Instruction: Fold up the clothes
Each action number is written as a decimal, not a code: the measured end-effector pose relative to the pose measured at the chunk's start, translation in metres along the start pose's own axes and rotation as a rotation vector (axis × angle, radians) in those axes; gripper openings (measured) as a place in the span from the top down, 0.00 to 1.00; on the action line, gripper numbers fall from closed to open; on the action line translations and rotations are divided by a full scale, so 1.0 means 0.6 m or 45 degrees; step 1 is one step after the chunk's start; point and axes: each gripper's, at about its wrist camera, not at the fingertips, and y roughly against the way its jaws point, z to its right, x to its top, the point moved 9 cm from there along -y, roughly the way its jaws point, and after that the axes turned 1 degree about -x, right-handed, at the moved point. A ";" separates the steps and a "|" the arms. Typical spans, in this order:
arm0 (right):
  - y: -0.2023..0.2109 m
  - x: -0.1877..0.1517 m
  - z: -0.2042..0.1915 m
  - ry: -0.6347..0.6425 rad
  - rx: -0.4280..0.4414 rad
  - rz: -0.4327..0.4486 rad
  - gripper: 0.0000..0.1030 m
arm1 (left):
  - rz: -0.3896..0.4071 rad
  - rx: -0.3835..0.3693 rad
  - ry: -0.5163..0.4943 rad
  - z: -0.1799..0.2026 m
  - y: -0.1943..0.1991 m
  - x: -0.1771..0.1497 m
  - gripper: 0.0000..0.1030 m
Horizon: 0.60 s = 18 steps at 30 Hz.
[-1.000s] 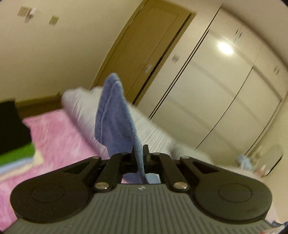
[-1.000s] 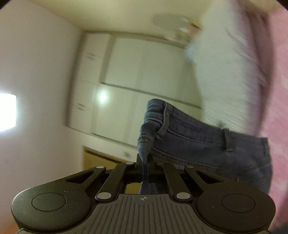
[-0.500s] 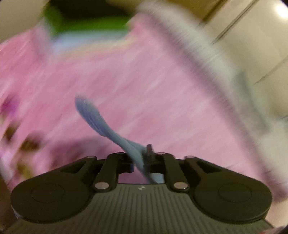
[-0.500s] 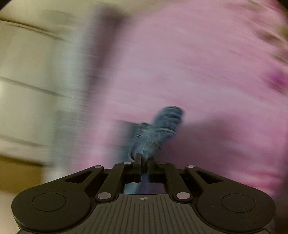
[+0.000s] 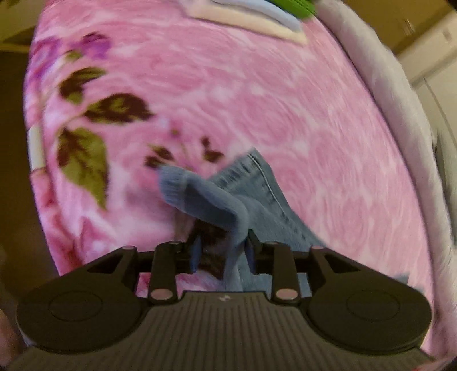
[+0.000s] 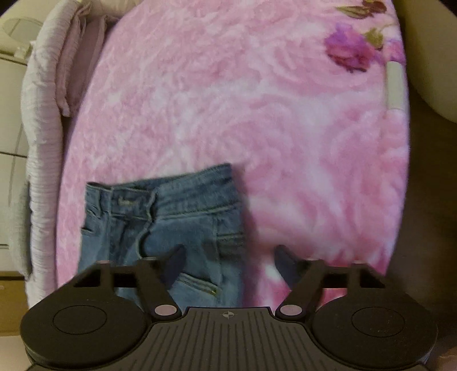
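Note:
A pair of blue jeans [image 6: 171, 217] lies on the pink flowered blanket [image 6: 257, 114], waistband away from me. My right gripper [image 6: 230, 256] hovers over the jeans' right edge. Its jaws are opening wide and its fingertips touch no cloth. In the left wrist view a folded denim leg end [image 5: 205, 197] rises off the blanket [image 5: 228, 94] and runs down between the jaws of my left gripper [image 5: 222, 251]. Those jaws are opening too. The cloth leans on the right finger [image 5: 250, 248] and stands clear of the left one.
A stack of folded clothes [image 5: 257, 20], white, pale blue and green, lies at the far end of the blanket. A rolled grey-white quilt [image 5: 400, 100] [image 6: 42, 114] borders one long side. The blanket's other side drops to a dark floor [image 5: 11, 142].
Both grippers swung down from high in the room, carrying the jeans, to just over the blanket. Both were shut on denim and now stand apart. The jeans now rest on the blanket.

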 end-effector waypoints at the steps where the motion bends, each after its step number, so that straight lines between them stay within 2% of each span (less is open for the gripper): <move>1: 0.000 0.000 0.003 0.004 0.005 -0.001 0.29 | -0.003 -0.010 0.031 -0.004 -0.003 0.002 0.69; 3: -0.005 0.001 0.005 0.009 0.013 -0.006 0.29 | 0.011 -0.032 0.065 -0.004 -0.012 0.009 0.70; 4: -0.009 0.002 0.005 0.009 0.015 -0.008 0.29 | 0.040 -0.073 0.053 0.007 -0.011 0.016 0.73; 6: -0.010 0.003 0.005 0.007 0.005 0.006 0.30 | 0.104 -0.166 0.016 0.035 -0.005 0.030 0.97; 8: -0.011 0.004 0.005 0.041 -0.044 0.025 0.51 | 0.161 -0.258 -0.082 0.079 0.020 0.041 0.99; 9: -0.012 0.004 0.005 0.063 -0.057 0.023 0.79 | 0.196 -0.333 -0.123 0.102 0.042 0.045 0.99; 10: -0.012 0.003 0.003 0.075 -0.043 0.012 0.84 | 0.230 -0.411 -0.171 0.125 0.070 0.049 0.99; 11: -0.010 0.003 0.002 0.081 -0.038 0.011 0.85 | 0.265 -0.489 -0.221 0.147 0.099 0.053 0.99; 13: -0.002 0.001 -0.001 0.103 -0.027 0.009 0.86 | 0.326 -0.548 -0.345 0.165 0.144 0.058 0.99; 15: 0.007 -0.002 -0.005 0.128 -0.016 0.008 0.86 | 0.316 -0.479 -0.353 0.137 0.139 0.061 0.98; 18: 0.018 -0.005 -0.005 0.152 -0.037 0.012 0.86 | 0.194 -0.142 -0.301 0.033 0.062 0.053 0.88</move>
